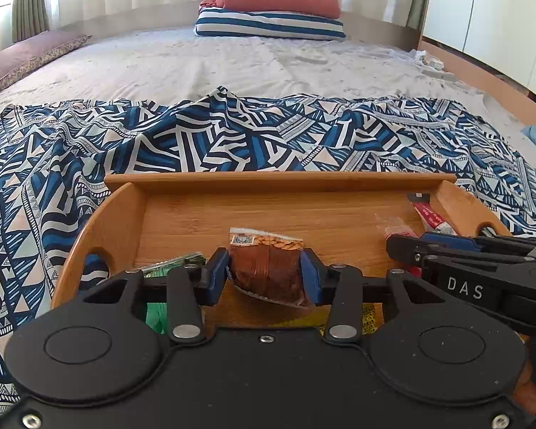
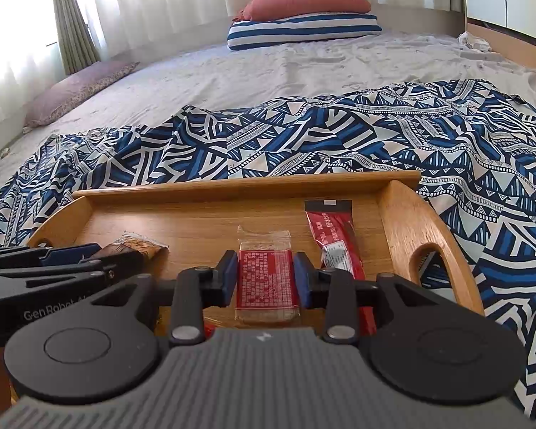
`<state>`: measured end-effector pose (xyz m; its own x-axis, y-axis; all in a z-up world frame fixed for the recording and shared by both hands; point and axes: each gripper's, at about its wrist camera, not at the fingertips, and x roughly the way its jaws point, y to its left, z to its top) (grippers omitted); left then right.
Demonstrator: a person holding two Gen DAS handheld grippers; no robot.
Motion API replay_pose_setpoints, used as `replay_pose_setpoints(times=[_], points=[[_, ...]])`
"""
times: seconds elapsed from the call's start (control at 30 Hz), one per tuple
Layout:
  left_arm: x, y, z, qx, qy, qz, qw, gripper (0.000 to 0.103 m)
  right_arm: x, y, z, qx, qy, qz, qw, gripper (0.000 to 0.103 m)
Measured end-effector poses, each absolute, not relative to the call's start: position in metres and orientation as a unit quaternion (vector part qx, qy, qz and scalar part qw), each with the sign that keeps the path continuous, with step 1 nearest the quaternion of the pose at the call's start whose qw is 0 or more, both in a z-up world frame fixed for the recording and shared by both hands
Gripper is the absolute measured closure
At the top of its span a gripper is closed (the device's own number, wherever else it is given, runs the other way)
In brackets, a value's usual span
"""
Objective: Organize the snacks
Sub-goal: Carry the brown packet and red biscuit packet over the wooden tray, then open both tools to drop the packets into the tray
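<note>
**Both grippers on snack packets over the wooden tray**

A wooden tray [image 1: 275, 214] with cut-out handles sits on a blue-and-white patterned cloth [image 1: 71, 150] spread over the bed [image 1: 203, 64]. The left gripper [image 1: 266, 272] has its blue pads pressed against both sides of a brown peanut packet [image 1: 268, 268], holding it over the near part of the tray. The right gripper [image 2: 264, 277] is narrowed around a red-and-clear snack packet [image 2: 266, 279], pads touching its edges; whether the packet is lifted or lying on the tray floor cannot be told. Just right of it a long red packet [image 2: 334, 239] lies in the tray. A green packet [image 1: 171, 262] shows behind the left gripper's left finger.
</note>
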<state>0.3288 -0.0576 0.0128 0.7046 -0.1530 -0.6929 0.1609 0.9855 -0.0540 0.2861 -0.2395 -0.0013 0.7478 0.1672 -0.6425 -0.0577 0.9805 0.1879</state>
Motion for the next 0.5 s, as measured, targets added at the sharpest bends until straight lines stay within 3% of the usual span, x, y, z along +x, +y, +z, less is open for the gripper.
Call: replay_pose_setpoints(times=[0.33, 0.4, 0.5], points=[[0.324, -0.06, 0.018, 0.009, 0.375, -0.088, 0.923, 0.06, 0.283, -0.237, 0.004, 0.074, 0.347, 0.069, 0.932, 0.056], [0.319, -0.06, 0.023, 0.013, 0.369, -0.088, 0.925, 0.06, 0.28, -0.237, 0.008, 0.073, 0.344, 0.071, 0.933, 0.044], [0.309, -0.059, 0.034, 0.023, 0.355, -0.093, 0.93, 0.053, 0.272, -0.235, 0.016, 0.065, 0.335, 0.077, 0.937, 0.041]])
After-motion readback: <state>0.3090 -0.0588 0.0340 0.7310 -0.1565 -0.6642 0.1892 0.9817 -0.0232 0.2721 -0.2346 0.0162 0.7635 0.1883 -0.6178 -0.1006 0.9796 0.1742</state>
